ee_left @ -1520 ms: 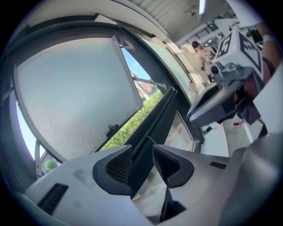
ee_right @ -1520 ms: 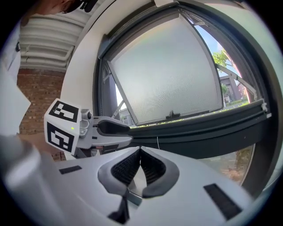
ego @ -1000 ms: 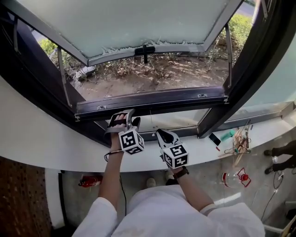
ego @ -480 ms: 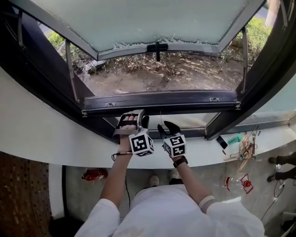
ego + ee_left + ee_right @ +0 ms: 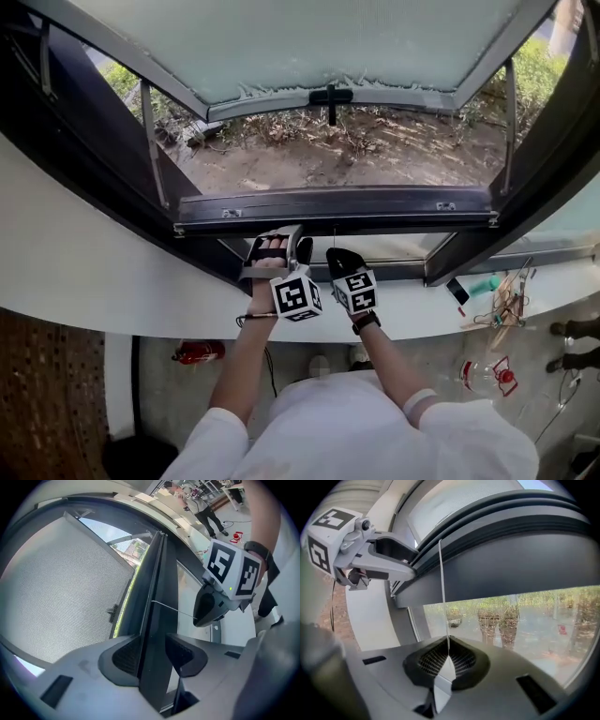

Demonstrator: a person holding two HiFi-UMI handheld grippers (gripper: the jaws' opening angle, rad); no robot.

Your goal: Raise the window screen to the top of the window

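Observation:
The window screen's dark bottom bar (image 5: 337, 208) runs across the open window, low down. In the left gripper view the grey mesh (image 5: 61, 588) stretches to the left of the bar (image 5: 157, 616). My left gripper (image 5: 274, 246) (image 5: 153, 654) is shut on this bar, one pad on each side. A thin pull cord (image 5: 442, 592) hangs from the bar (image 5: 511, 559). My right gripper (image 5: 337, 255) (image 5: 448, 657) has just been closing and is shut on that cord, which runs between its pads. The two grippers sit side by side just below the bar.
The glass sash (image 5: 309, 47) is swung outward, with a black handle (image 5: 330, 96) on its lower edge. The white sill (image 5: 112, 291) curves below. A phone (image 5: 457, 291) and small tools (image 5: 506, 305) lie on it at the right. A red extinguisher (image 5: 197, 352) stands on the floor.
My right gripper has moved in toward the window and now sits close beside the left one, under the bar. The left gripper has kept its hold on the bar.

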